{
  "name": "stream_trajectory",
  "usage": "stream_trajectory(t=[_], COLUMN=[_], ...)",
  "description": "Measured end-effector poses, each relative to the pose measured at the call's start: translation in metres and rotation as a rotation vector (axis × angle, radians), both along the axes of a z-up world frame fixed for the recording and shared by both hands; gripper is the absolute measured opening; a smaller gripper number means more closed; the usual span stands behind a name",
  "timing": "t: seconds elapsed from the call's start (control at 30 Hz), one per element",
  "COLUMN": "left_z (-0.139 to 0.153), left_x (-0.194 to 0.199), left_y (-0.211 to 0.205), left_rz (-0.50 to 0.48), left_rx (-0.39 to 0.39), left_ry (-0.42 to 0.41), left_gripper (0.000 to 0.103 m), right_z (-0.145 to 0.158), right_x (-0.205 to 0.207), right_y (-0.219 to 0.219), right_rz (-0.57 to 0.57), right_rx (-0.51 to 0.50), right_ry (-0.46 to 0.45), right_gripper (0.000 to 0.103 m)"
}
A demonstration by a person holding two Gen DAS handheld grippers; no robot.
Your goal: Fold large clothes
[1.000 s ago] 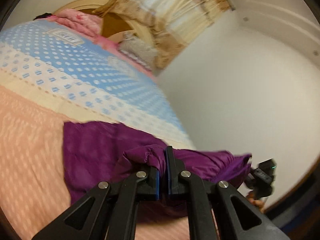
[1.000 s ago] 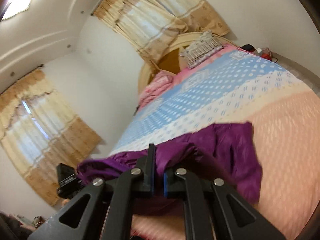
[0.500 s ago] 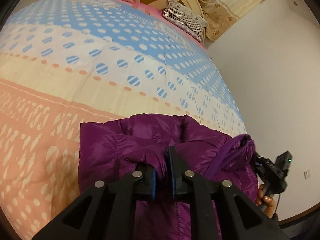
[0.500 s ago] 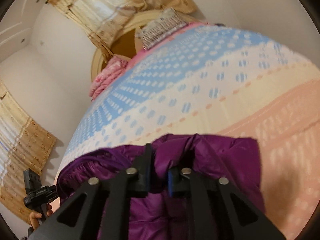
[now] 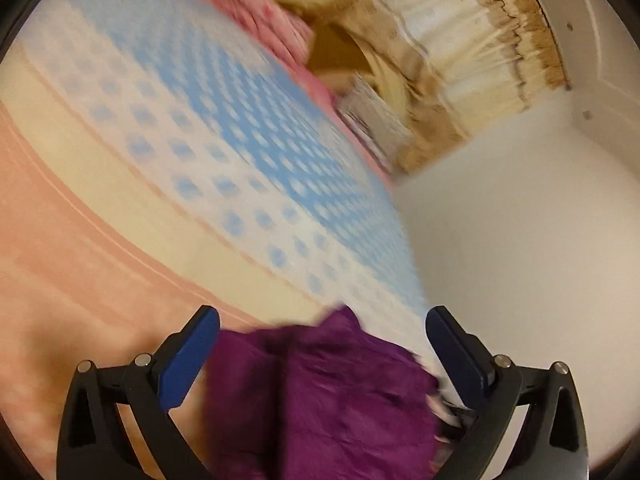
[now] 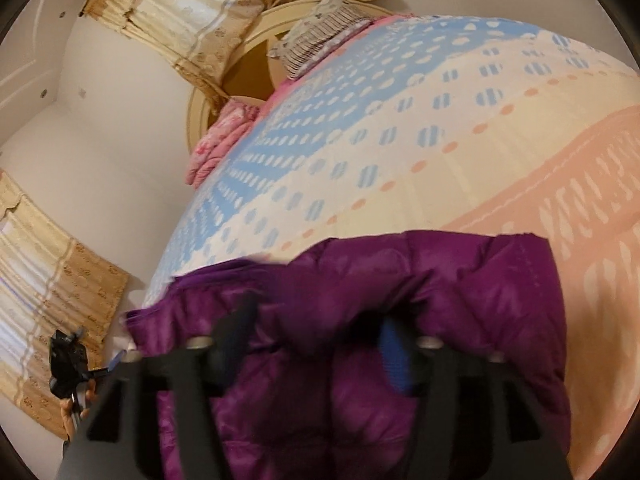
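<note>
Left gripper (image 5: 322,340) fingers are spreading wide, the purple jacket (image 5: 320,400) sitting loose between them, not pinched. Right gripper (image 6: 316,332) fingers are opening too, over the puffy, shiny, bunched-up jacket, pads clear of it. It's lying on the bed (image 6: 460,128), on the peach stripe near the edge.

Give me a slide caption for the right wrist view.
Right gripper opening over the purple jacket on the bed.

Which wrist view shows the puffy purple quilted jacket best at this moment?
The right wrist view: the puffy purple quilted jacket is sharp there, its folded top edge lying across the bed. The left wrist view shows only a blurred part between open jaws.
</note>
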State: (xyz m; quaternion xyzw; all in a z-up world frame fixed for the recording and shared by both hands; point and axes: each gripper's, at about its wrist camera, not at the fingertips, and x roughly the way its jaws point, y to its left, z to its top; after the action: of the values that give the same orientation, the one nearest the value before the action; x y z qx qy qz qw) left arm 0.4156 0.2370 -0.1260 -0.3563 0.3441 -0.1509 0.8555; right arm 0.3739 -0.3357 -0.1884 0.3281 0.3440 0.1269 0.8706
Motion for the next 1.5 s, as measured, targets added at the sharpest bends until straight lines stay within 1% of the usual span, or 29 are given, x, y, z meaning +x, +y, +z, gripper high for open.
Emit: stream_trajectory(t=[0.03, 0.07, 0.13, 0.2, 0.23, 0.27, 0.33, 0.4, 0.43, 0.47, 0.53, 0.6, 0.63, 0.7, 0.77, 0.83, 0.87, 0.93, 1.03, 1.17, 1.2, 1.23, 1.27, 1.33, 1.37, 1.4, 1.43, 1.47, 1.5], left_z=[0.008, 0.017, 0.033, 0.041, 0.044, 0.044, 0.04, 0.027, 0.02, 0.013, -0.002, -0.012, -0.018, -0.029, -0.038, -0.045, -0.047, -0.052, -0.058, -0.066, -0.067, -0.068, -0.068, -0.069, -0.069, -0.069, -0.069, -0.069, -0.069], left_x=[-0.003, -0.008, -0.023, -0.034, -0.04, -0.044, -0.045, -0.038, -0.033, -0.028, -0.019, -0.015, -0.014, -0.008, -0.006, -0.005, -0.006, -0.006, -0.005, 0.001, 0.002, 0.003, 0.003, 0.003, 0.002, 0.002, 0.002, 0.001, 0.002], left_y=[-0.008, -0.019, -0.061, -0.105, -0.133, -0.158, -0.196, -0.223, -0.233, -0.238, -0.255, -0.261, -0.258, -0.255, -0.247, -0.243, -0.244, -0.247, -0.251, -0.252, -0.251, -0.251, -0.251, -0.25, -0.25, -0.251, -0.251, -0.251, -0.251], left_rz=[-0.011, -0.03, -0.061, -0.103, -0.13, -0.154, -0.166, -0.181, -0.191, -0.188, -0.17, -0.152, -0.146, -0.137, -0.125, -0.117, -0.11, -0.093, -0.074, -0.08, -0.08, -0.08, -0.08, -0.078, -0.077, -0.076, -0.075, -0.073, -0.074], left_rx=[0.091, 0.193, 0.428, 0.599, 0.669, 0.715, 0.773, 0.785, 0.778, 0.783, 0.838, 0.876, 0.882, 0.865, 0.819, 0.781, 0.78, 0.8, 0.828, 0.846, 0.849, 0.85, 0.849, 0.849, 0.85, 0.853, 0.855, 0.855, 0.855], left_ry=[0.0, -0.013, -0.047, -0.085, -0.119, -0.145, -0.146, -0.126, -0.11, -0.094, -0.084, -0.083, -0.072, -0.046, -0.026, -0.031, -0.037, -0.051, -0.057, -0.02, -0.013, -0.006, -0.004, -0.001, 0.0, 0.001, 0.0, 0.0, -0.001], left_gripper=[0.102, 0.102, 0.102, 0.102, 0.102, 0.102, 0.102, 0.102, 0.102, 0.102, 0.102, 0.102, 0.102, 0.102, 0.102, 0.102, 0.102, 0.102, 0.102, 0.102, 0.102, 0.102, 0.102, 0.102, 0.102, 0.102, 0.102, 0.102, 0.102], right_z=[0.006, 0.011, 0.039, 0.065, 0.076, 0.09, 0.103, 0.115, 0.117, 0.115, 0.106, 0.09, 0.082, 0.057, 0.033, 0.014, 0.009, 0.006, 0.003, 0.002, 0.003, 0.006, 0.017, 0.037, 0.041, 0.045, 0.043, 0.038, 0.027], right_x=[-0.002, -0.004, -0.022, -0.039, -0.046, -0.053, -0.057, -0.057, -0.056, -0.052, -0.036, -0.016, -0.009, 0.01, 0.018, 0.019, 0.018, 0.018, 0.021, 0.027, 0.03, 0.032, 0.029, 0.018, 0.015, 0.014, 0.015, 0.016, 0.017], right_y=[0.001, 0.0, -0.001, 0.006, 0.012, 0.025, 0.049, 0.083, 0.094, 0.099, 0.105, 0.109, 0.109, 0.11, 0.108, 0.1, 0.096, 0.096, 0.1, 0.105, 0.106, 0.106, 0.103, 0.092, 0.087, 0.075, 0.068, 0.057, 0.042], right_rz=[0.007, 0.011, 0.003, -0.048, -0.065, -0.062, -0.026, -0.028, -0.031, -0.036, -0.036, -0.042, -0.051, -0.055, -0.058, -0.063, -0.074, -0.079, -0.073, -0.063, -0.054, -0.042, -0.041, -0.099, -0.125, -0.163, -0.179, -0.197, -0.213], right_rx=[0.0, 0.006, 0.026, -0.072, -0.129, -0.195, -0.294, -0.489, -0.537, -0.543, -0.517, -0.532, -0.543, -0.556, -0.566, -0.514, -0.488, -0.472, -0.49, -0.515, -0.522, -0.536, -0.557, -0.609, -0.634, -0.68, -0.696, -0.699, -0.687], right_ry=[0.003, 0.001, -0.073, -0.111, -0.121, -0.126, -0.121, -0.115, -0.124, -0.124, -0.094, -0.054, -0.038, 0.009, 0.041, 0.049, 0.044, 0.035, 0.038, 0.075, 0.094, 0.113, 0.106, 0.041, 0.031, 0.046, 0.065, 0.092, 0.137], right_gripper=[0.079, 0.079, 0.079, 0.08, 0.08, 0.08, 0.076, 0.072, 0.071, 0.071, 0.063, 0.059, 0.059, 0.058, 0.058, 0.059, 0.059, 0.059, 0.06, 0.061, 0.06, 0.057, 0.057, 0.057, 0.057, 0.057, 0.057, 0.057, 0.057])
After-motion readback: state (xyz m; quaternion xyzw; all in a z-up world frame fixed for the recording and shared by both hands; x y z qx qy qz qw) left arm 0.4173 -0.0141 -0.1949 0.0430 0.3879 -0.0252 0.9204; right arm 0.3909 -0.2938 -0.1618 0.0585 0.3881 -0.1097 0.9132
